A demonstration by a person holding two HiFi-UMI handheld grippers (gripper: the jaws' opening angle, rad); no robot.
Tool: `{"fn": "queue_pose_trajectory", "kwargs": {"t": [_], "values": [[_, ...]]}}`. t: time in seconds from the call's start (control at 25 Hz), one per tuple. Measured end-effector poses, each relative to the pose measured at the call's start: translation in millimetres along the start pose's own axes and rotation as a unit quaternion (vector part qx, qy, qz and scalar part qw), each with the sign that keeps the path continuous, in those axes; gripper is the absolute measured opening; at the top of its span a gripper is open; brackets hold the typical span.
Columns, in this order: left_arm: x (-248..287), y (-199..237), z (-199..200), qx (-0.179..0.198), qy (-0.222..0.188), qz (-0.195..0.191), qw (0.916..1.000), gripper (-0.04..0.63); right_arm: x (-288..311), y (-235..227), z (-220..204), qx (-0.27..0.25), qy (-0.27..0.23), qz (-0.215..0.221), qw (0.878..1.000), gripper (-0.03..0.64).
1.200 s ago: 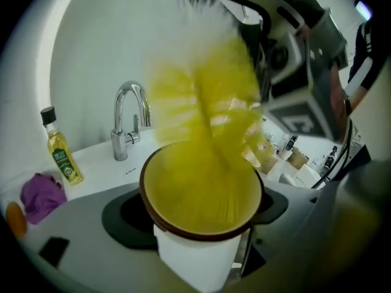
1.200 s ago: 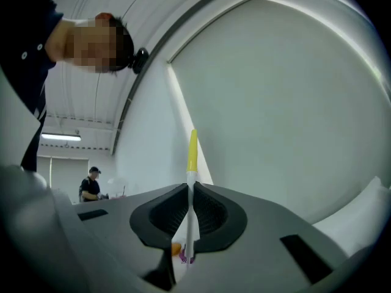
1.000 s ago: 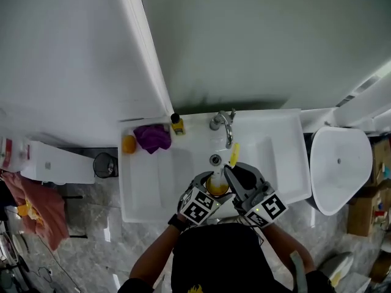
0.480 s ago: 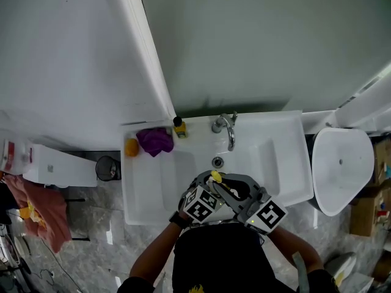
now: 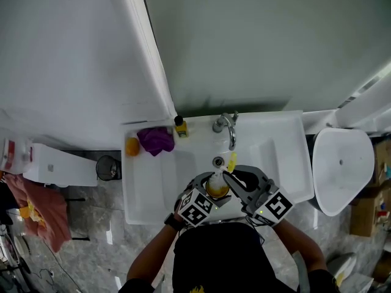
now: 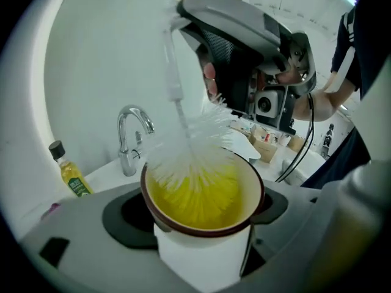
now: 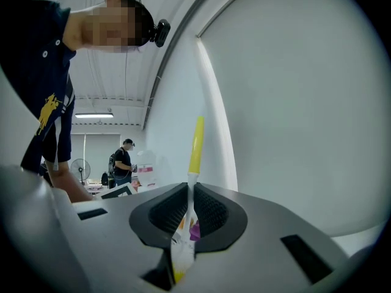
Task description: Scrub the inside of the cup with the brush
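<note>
Brush (image 6: 195, 145) bristles held inside cup (image 6: 201, 252) at sink's (image 5: 153, 182) front edge.
Cup clamped by left gripper (image 6: 201, 215); brush handle pinched by right gripper (image 7: 188, 215).

A pale grey-green wall (image 5: 256, 35) is seen behind a white washbasin (image 5: 281, 145), on which a chrome tap (image 5: 227, 127) is mounted; a white panel (image 5: 55, 54) is joined to it at a white corner post (image 5: 149, 60); a small bottle (image 5: 179, 126), a purple cloth (image 5: 156, 139) and an orange object (image 5: 131, 146) are laid on the basin's left ledge; grey marbled floor tile (image 5: 91, 237) is seen below; a white box (image 5: 58, 163), a small black bin (image 5: 105, 165) and a reddish cloth (image 5: 40, 209) are placed at the left; a white rounded tub (image 5: 342, 170) and cardboard boxes (image 5: 376, 188) are placed at the right; in the right gripper view a ceiling strip light (image 7: 93, 115) is lit over a far room.
</note>
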State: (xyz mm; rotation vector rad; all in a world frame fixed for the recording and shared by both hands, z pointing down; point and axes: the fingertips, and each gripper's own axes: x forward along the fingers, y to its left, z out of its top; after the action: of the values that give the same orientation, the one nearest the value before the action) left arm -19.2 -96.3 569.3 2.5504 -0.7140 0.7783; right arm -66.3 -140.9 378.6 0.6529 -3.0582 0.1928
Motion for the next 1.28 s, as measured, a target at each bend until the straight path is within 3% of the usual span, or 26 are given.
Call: {"fn": "queue_pose_trajectory", "kwargs": {"t": [0.16, 0.28, 0.44, 0.64, 0.76, 1.0, 1.16, 1.28], "values": [[-4, 11, -11, -0.037, 0.002, -0.002, 0.9993, 0.431, -12, 12, -11, 0.031, 0.003, -0.002, 1.0, 0.052], [-1, 14, -17, -0.054, 0.002, -0.008, 0.9985, 0.431, -9, 38, -13, 0.012, 0.009, 0.008, 1.0, 0.052], [7, 5, -10, -0.046, 0.0, -0.019, 0.9987, 0.431, 6, 51, -16, -0.015, 0.028, 0.022, 0.999, 0.054], [10, -7, -1, -0.015, -0.001, -0.026, 0.9995, 0.431, 16, 17, -7, -0.011, 0.025, -0.002, 1.0, 0.051], [9, -4, -1, -0.019, -0.006, -0.026, 0.9995, 0.431, 4, -5, -9, 0.015, 0.02, -0.032, 0.999, 0.052], [2, 3, -13, -0.034, -0.006, -0.013, 0.9993, 0.431, -30, -24, -14, 0.127, -0.011, -0.077, 0.989, 0.052], [0, 3, -18, -0.035, -0.01, 0.001, 0.9993, 0.431, -34, -36, 12, 0.142, -0.045, -0.087, 0.985, 0.052], [-2, 10, -24, -0.057, -0.016, 0.017, 0.9981, 0.431, -40, -45, 32, 0.145, -0.068, -0.096, 0.982, 0.052]]}}
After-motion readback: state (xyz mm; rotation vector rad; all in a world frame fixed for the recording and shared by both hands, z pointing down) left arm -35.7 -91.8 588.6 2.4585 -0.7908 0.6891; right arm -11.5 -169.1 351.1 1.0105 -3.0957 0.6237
